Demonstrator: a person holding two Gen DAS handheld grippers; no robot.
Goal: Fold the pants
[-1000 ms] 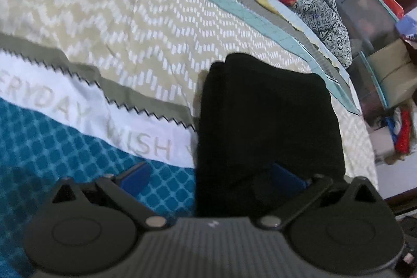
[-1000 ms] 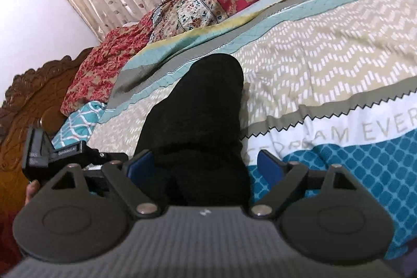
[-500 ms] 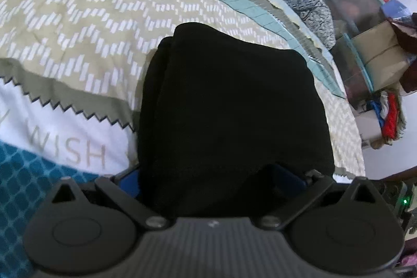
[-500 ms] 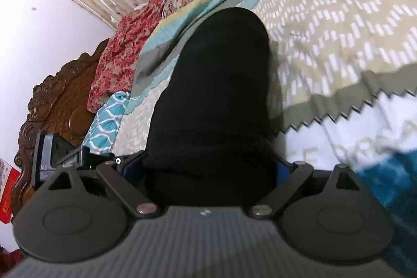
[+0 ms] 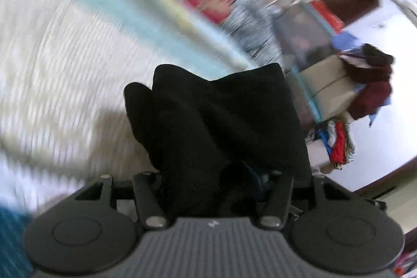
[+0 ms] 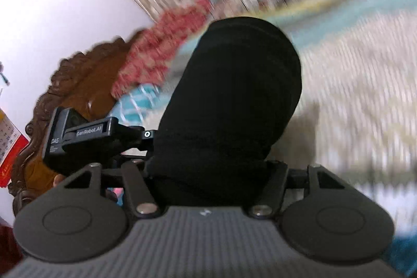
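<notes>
We have the folded black pants (image 5: 221, 121) clamped from two sides, bundle raised off the bedspread (image 5: 52, 56), which is motion-blurred in both views. Left gripper (image 5: 212, 184): jaws have just been closing and now pinch the near edge of the bundle at a middling width, cloth bunched and creased between the links, pads buried in fabric. Far right in that view a cluttered stack of boxes (image 5: 331, 85) sits beside the bed. Right gripper (image 6: 208, 173): jaws have also just been closing, now holding the other near edge of the pants (image 6: 234, 95), cloth filling the gap fully; the other gripper's body shows at its left, in front of the carved headboard (image 6: 78, 85). Handling, as we judge it: soft, thick knit, light, no stiffness, so layers will sag and slide apart if gripped thin. We take hold at the stacked edge through all layers, both grips level, and keep the bundle taut between them. Risk: an inner layer slips out and the fold opens.
</notes>
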